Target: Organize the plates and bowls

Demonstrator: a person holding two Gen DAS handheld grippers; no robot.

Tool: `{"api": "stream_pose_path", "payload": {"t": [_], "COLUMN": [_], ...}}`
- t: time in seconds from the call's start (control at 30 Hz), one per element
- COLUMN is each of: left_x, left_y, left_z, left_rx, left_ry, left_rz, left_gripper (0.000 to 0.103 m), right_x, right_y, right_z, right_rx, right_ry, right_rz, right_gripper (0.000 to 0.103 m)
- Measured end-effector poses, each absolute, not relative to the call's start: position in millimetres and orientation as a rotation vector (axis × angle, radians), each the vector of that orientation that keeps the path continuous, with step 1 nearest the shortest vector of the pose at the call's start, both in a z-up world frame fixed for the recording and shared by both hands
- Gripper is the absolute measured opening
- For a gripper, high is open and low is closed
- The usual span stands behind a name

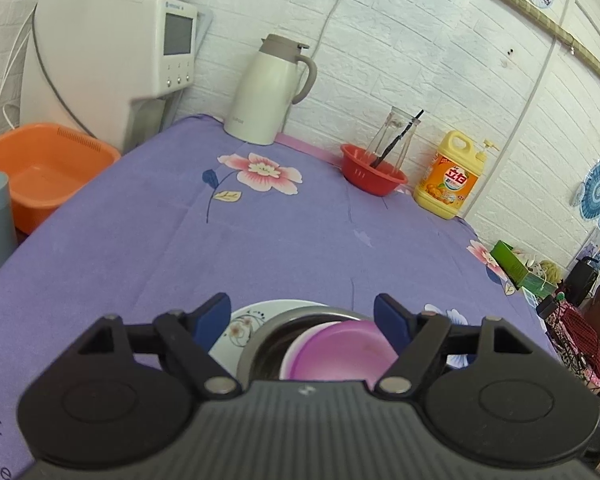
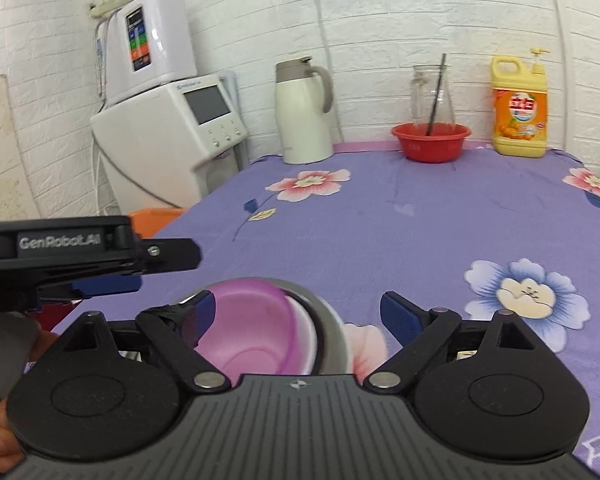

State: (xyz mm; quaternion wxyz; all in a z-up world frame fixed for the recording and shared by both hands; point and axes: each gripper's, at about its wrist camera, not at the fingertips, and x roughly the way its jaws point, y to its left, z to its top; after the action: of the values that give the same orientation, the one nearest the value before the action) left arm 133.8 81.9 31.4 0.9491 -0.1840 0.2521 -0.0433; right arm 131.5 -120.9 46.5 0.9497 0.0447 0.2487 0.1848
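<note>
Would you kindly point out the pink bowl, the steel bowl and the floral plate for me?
pink bowl (image 2: 256, 328): right wrist view, on its inner wall.
steel bowl (image 2: 332, 332): right wrist view, on its outer side.
floral plate (image 1: 240, 324): left wrist view, on its patterned rim.

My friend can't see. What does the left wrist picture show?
The open left gripper hovers over a pink bowl nested in a metal bowl on a floral plate. Behind, a purple flowered tablecloth.

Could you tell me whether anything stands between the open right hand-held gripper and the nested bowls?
Nothing visible: the right hand-held gripper is open directly over the pink plastic bowl nested in the steel bowl.
</note>
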Motion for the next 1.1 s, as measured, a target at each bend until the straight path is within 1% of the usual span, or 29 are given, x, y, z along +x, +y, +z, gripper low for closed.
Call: {"api": "stream_pose_path", "payload": {"t": [0.1,0.17,0.2,0.57,0.77,0.93,1.1], "left_x": [122,112,106,46,22,0,-29], "left_y": [74,68,64,37,31,27,24], "left_z": [36,39,40,27,19,14,9], "left_rx": [-0.366,-0.351,-0.337,-0.260,-0.233,-0.265,-0.299], "left_ry": [0.500,0.491,0.481,0.452,0.443,0.421,0.359], "left_rz": [-0.091,-0.072,-0.063,-0.087,-0.077,-0.073,-0.100], "left_gripper": [0.082,0.092,0.092,0.093,0.093,0.093,0.093], "right_x": [124,115,110,54,29,10,-18], "right_y": [-137,-147,-152,-171,-176,-170,-172], "right_z": [46,47,47,30,24,18,8], "right_rx": [0.123,0.144,0.149,0.148,0.195,0.175,0.169], "right_ry": [0.507,0.502,0.500,0.499,0.501,0.514,0.481], "right_rz": [0.333,0.307,0.293,0.138,0.091,0.066,0.085], "right_gripper": [0.103,0.103,0.103,0.103,0.103,0.103,0.103]}}
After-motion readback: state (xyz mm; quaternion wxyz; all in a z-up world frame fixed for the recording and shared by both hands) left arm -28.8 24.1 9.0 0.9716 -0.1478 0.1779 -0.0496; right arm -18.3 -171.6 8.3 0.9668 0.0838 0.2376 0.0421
